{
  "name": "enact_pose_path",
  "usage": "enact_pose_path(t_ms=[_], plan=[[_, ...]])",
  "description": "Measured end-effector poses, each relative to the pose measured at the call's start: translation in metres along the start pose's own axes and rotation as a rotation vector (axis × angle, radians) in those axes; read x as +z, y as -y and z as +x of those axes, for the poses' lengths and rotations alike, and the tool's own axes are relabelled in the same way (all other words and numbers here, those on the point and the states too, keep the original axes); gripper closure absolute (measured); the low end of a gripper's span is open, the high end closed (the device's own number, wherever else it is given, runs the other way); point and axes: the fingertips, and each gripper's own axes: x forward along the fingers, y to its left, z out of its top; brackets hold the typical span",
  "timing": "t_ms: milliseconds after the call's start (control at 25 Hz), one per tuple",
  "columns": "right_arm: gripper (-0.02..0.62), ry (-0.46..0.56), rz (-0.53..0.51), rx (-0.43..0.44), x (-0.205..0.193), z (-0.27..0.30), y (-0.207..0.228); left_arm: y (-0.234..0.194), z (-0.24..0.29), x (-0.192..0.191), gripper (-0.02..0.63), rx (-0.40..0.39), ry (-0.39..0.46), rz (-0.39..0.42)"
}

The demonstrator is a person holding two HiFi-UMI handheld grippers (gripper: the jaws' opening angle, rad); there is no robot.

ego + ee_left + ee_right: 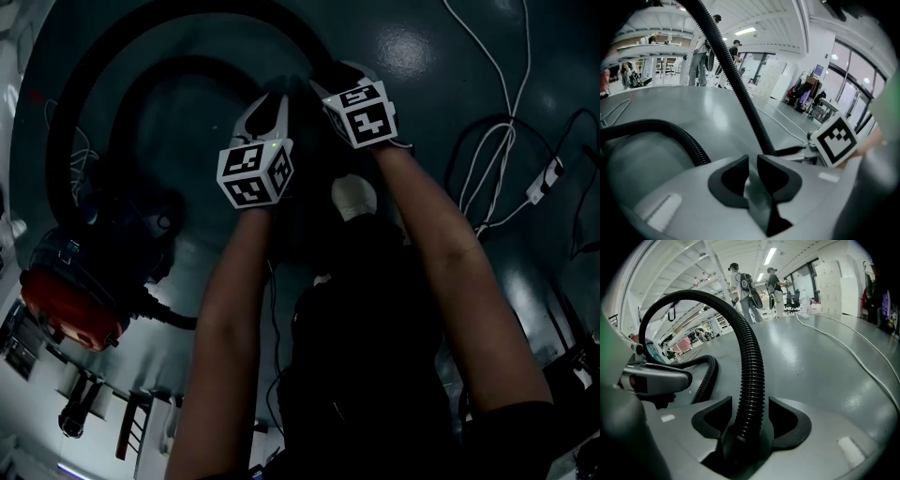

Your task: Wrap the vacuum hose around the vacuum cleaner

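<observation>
Right gripper [749,401] astride black ribbed hose [752,357]

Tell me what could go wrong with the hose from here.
1. The hose sits loose between the right tongs, pads not pressing, so it may slip out.
2. The left tongs hold nothing, so nothing backs it up.
3. A white cable lies nearby; the hose might snag it.

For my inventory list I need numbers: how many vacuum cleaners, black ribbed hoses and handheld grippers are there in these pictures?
Vacuum cleaner: 1
Black ribbed hose: 1
Grippers: 2 (left gripper, right gripper)
Total: 4
</observation>
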Motion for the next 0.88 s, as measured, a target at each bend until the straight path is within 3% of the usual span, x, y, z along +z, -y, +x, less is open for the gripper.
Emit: enact_pose_path(t_ms=[400,440,560,880], plan=[[0.361,-0.053,-0.061,-0.006,-0.006,0.029,-0.007,-0.014,0.001,-0.007,0.538,0.010,-0.001,-0.001],[0.383,-0.066,-0.060,-0.011,-0.008,0.031,-0.006,-0.016,0.000,-0.007,0.538,0.010,-0.001,0.000],[0.425,-0.087,-0.004,-0.016,-0.011,0.029,-0.004,-0.021,-0.005,-0.006,0.538,0.018,0.000,0.004],[0.437,-0.088,0.056,-0.037,0.001,-0.020,-0.019,-0.005,-0.049,-0.001,0.538,0.029,-0.007,-0.007]])
